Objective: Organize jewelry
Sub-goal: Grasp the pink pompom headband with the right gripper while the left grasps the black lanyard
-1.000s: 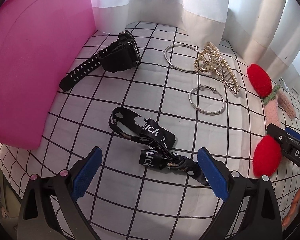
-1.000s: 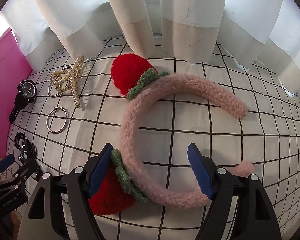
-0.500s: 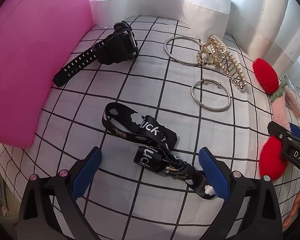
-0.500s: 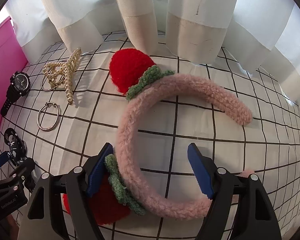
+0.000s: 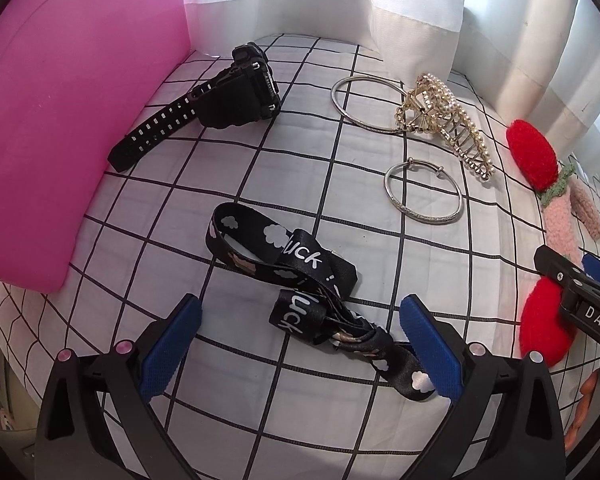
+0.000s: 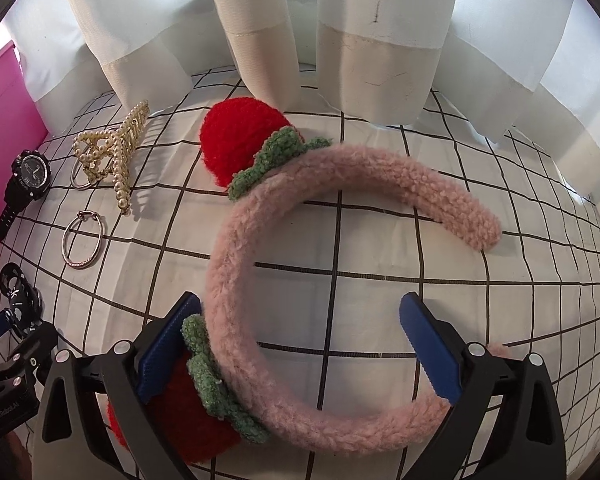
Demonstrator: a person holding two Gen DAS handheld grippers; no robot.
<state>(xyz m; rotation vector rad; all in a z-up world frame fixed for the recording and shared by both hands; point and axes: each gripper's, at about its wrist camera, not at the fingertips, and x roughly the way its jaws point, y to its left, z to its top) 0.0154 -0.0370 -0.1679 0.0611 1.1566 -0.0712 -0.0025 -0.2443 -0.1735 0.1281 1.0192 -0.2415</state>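
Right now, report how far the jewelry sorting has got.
Done: nothing looks sorted; watch, bangles, and hair claw lie loose on the checked cloth. In hand: nothing gripped; open left gripper straddles the lanyard, open right gripper straddles the headband. Left: everything.

Pink box (image 5: 60, 120), white curtains (image 6: 372, 40), checked cloth (image 6: 380, 288)

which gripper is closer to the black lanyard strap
Left. The left gripper has the black lanyard strap between its open fingers; the right gripper sits off to the side, over the pink headband.
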